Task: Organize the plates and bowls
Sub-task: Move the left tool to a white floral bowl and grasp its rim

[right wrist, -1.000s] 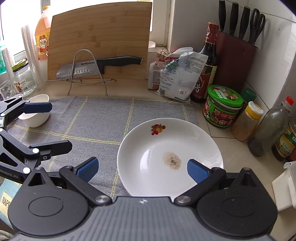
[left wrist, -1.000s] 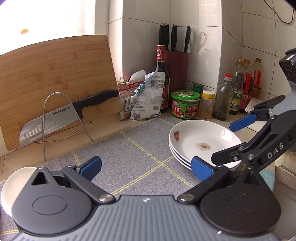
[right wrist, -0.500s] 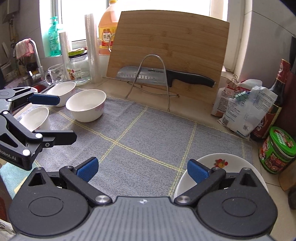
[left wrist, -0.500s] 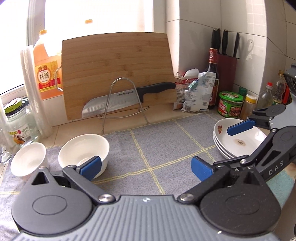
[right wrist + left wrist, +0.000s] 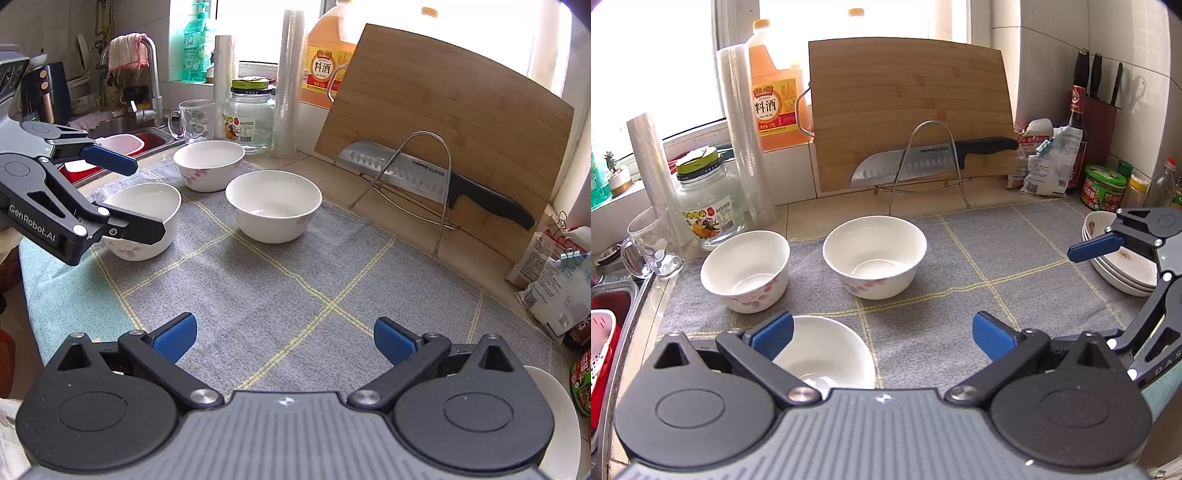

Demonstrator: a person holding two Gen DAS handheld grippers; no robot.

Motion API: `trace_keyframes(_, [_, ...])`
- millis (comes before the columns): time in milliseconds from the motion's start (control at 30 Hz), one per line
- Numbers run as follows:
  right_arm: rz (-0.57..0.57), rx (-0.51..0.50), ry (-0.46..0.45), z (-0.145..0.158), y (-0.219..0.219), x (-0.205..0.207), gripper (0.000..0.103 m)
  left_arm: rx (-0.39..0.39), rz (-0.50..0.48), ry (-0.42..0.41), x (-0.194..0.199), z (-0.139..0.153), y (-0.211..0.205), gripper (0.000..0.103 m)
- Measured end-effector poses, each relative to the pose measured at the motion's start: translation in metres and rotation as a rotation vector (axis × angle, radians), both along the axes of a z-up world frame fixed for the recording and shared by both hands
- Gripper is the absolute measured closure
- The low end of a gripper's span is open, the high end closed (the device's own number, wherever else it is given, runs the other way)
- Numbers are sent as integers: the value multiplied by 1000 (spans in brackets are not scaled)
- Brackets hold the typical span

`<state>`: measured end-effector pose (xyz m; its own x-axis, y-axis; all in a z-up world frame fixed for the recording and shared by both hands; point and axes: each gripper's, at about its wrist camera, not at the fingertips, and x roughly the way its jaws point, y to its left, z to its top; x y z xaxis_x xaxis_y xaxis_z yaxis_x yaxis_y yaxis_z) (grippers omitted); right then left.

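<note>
Left gripper (image 5: 882, 334): jaws spread wide, nothing between the blue pads, hovering low over the grey checked mat (image 5: 979, 266). Just under its left finger, the nearest bowl (image 5: 831, 350), white, upright, partly hidden by the gripper body. Beyond it, 2 more white bowls with pink flower prints: one to the left (image 5: 745, 269), one nearer the middle of the mat (image 5: 874, 254), apart from each other, both upright.

Right gripper (image 5: 284, 341): jaws likewise released and wide, gripping nothing, above bare mat. At its lower right corner, a white plate rim (image 5: 557, 398), mostly hidden behind the gripper body. In the left wrist view, the stack of plates (image 5: 1123, 269) at the mat's right edge, partly covered by the right gripper's fingers.

Farther back: a bamboo cutting board (image 5: 908, 110) leaning on the wall, a knife (image 5: 934, 158) resting across a wire rack (image 5: 929, 166) in front of it. To the left, a glass jar (image 5: 705, 206), a glass mug (image 5: 652, 243) and an orange bottle (image 5: 775, 96) by the window. Sink and faucet (image 5: 151, 74) visible past the bowls in the right wrist view.
</note>
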<state>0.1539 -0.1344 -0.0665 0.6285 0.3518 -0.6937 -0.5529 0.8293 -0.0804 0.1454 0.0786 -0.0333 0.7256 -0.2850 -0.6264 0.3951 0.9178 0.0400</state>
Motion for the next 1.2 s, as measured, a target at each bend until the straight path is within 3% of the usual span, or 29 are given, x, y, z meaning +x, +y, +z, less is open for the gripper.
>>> trace_keyframes(167, [7,-7,32,-8,50,1,0,47,-20,30,18,-6,42,1])
trace_keyframes(333, [18,-24,29,-17,100,-2,0,16,-43,98,43,-13,84,1])
trace_keyframes(433, [23,-32,13,-22,128,-3,0,51,-62,110,57,-17,95,1])
trace_keyframes(800, [10,-53,6,-36,183,-1,0,99,-245,200,76,-33,97,5])
trace_keyframes(1000, [-5,-71,14,-44,191,5,1,91,-297,240,80,-36,93,17])
trace_keyframes(1200, [-9,-70,11,-44,192,5,13,65,-344,267,82,-37,88,30])
